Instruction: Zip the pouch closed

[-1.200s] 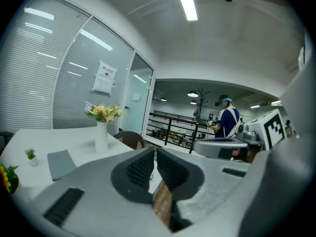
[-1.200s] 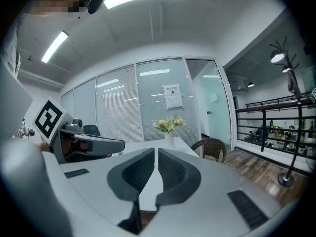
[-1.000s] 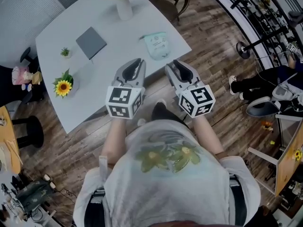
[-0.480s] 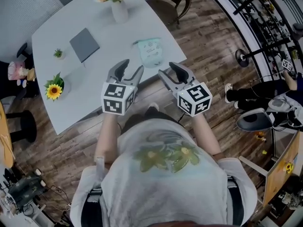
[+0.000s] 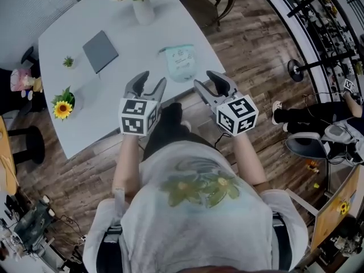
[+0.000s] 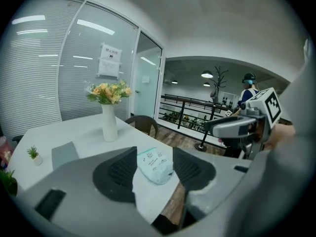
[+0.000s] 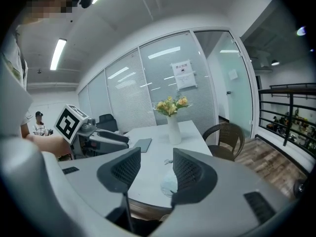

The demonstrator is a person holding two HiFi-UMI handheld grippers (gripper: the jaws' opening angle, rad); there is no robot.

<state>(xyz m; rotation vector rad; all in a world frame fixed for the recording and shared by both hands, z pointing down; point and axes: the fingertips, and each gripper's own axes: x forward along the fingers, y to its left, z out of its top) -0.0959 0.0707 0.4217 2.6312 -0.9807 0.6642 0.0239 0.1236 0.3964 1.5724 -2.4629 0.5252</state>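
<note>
The pale-green pouch [image 5: 181, 62] lies near the front edge of the white tabletop [image 5: 136, 44], untouched. The left claw [image 5: 152, 79] and right claw [image 5: 206, 79] hover just short of it, both having just opened wide, pinching nothing.

Pale mint pouch [image 5: 182, 62] — flat, near table edge

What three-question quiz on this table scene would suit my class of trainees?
1. True or false: the pouch lies on the table, touched by neither tool.
2. What stands at the table's far edge? A vase of flowers; B kettle; C lamp.
3. Fill in: the jaws of the left tool and right tool stand ____.
Key: 1 true; 2 A; 3 open, both having just opened, gripping nothing.
</note>
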